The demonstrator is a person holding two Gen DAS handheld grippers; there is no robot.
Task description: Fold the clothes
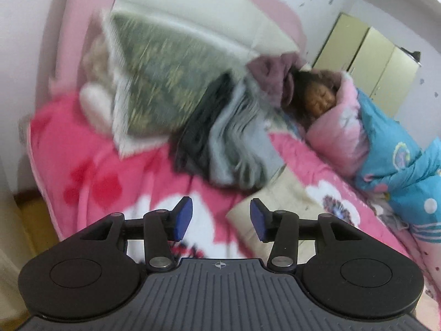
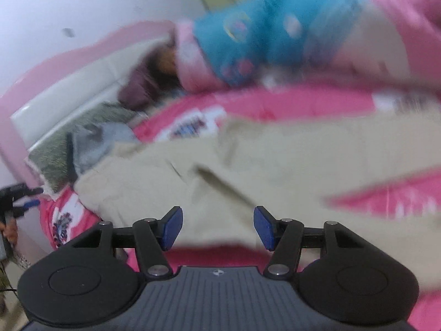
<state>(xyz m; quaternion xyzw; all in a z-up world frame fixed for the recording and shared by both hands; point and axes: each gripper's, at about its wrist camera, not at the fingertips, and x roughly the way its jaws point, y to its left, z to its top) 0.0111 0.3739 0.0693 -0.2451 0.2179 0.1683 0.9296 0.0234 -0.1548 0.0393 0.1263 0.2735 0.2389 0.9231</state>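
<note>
Your beige garment (image 2: 248, 160) lies spread and rumpled on the pink bed (image 2: 275, 102), not yet a neat fold, so the folding looks unfinished. Both your left gripper (image 1: 220, 220) and right gripper (image 2: 217, 226) have jaws released, holding nothing. A clothes pile (image 1: 220, 132), pillow (image 1: 165, 82) and a sleeping person under a blue quilt (image 1: 399, 165) crowd the bed

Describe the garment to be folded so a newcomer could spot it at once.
On the pink flowered bedspread, find the beige garment spread flat ahead of the open right gripper. It is plain and pale, unlike the grey and dark clothes pile near the headboard.
</note>
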